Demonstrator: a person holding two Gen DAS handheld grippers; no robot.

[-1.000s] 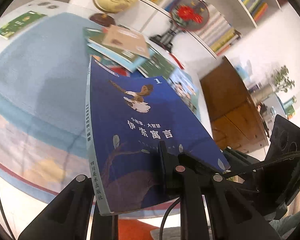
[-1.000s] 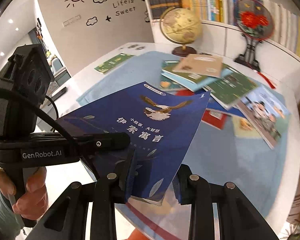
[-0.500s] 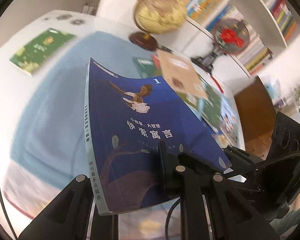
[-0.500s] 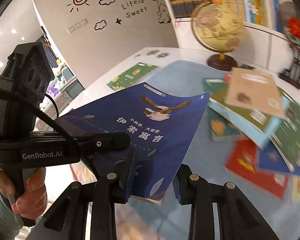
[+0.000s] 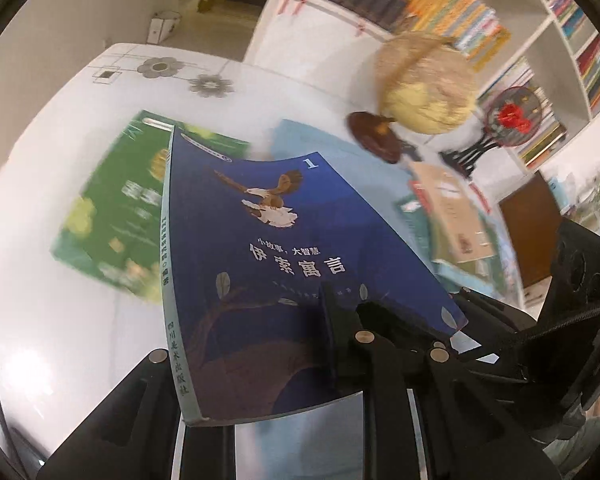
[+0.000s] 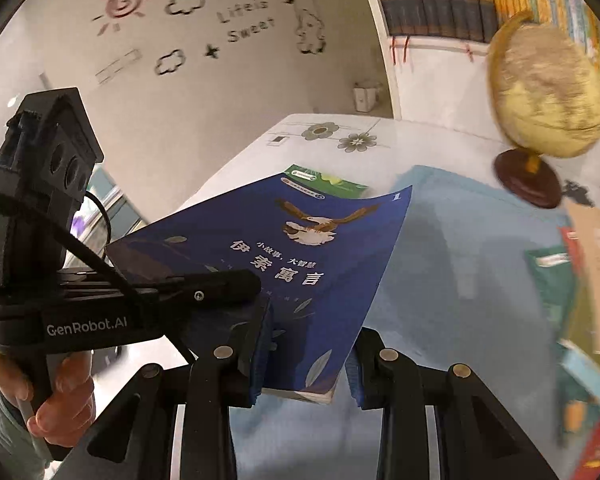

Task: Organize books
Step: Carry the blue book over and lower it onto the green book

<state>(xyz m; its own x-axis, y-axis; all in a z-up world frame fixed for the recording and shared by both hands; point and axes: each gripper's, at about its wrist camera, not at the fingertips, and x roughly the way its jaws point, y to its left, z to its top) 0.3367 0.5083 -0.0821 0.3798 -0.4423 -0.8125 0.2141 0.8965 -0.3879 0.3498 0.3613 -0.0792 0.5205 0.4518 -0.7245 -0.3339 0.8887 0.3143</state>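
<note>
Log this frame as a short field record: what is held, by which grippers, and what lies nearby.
held item: blue book, cover up, above the table
left gripper: jaws opening, book edge between them
right gripper: shut on the book's lower edge
beneath: green book lying flat
nearby: globe; loose book pile on a blue mat

Both wrist views look steeply down, close over the shared blue book [image 5: 284, 280].

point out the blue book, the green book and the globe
blue book [image 5: 284, 256], left wrist view, on its front cover near the title
green book [image 5: 112, 216], left wrist view, on its cover
globe [image 6: 544, 84], right wrist view, on the sphere
</note>
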